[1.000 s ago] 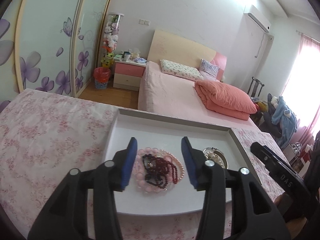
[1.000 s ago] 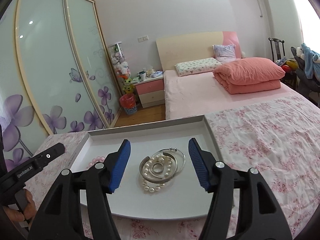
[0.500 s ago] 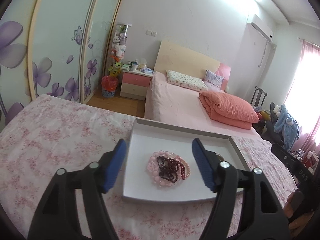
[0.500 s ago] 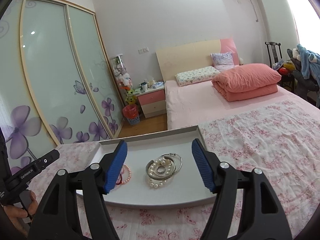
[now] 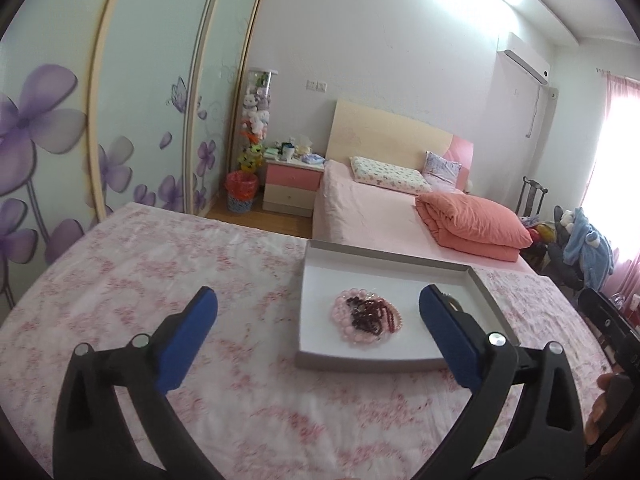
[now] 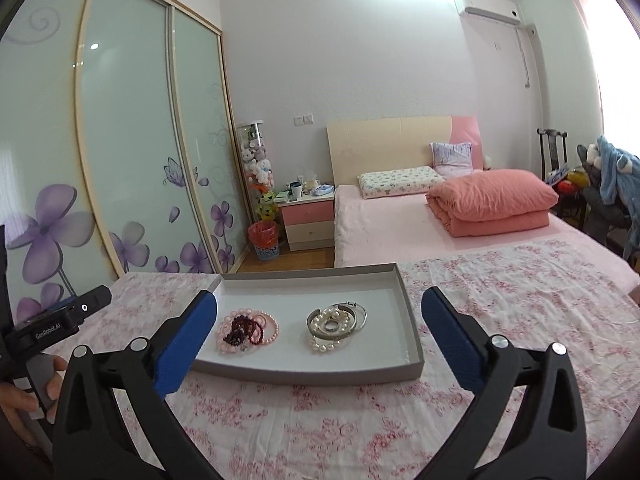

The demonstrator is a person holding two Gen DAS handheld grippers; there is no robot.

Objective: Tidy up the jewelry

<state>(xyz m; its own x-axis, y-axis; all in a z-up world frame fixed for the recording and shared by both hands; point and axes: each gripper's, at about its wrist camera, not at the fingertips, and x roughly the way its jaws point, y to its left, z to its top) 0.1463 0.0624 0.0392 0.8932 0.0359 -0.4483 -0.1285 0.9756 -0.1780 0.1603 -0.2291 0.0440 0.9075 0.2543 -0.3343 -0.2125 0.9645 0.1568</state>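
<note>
A shallow grey tray (image 6: 412, 344) with a white floor is seen lying on a bench covered by a pink flowered cloth (image 6: 500, 300). Two heaps of jewelry are kept apart inside it: pink bead bracelets (image 6: 269, 330) tangled with dark red beads (image 6: 240, 328) on the left, and a pearl bracelet (image 6: 326, 342) ringed by silver bangles (image 6: 358, 314) on the right. The left hand-held gripper (image 5: 318, 326) is held above the cloth short of the tray, its blue pads being spread wider at this moment, with nothing gripped between them; the pink heap is seen beyond the gap. The right hand-held gripper (image 6: 320, 330) is likewise being opened wide and is empty, the tray lying past its fingers. A pink bed (image 6: 400, 228) and a nightstand (image 6: 308, 220) are seen behind.
</note>
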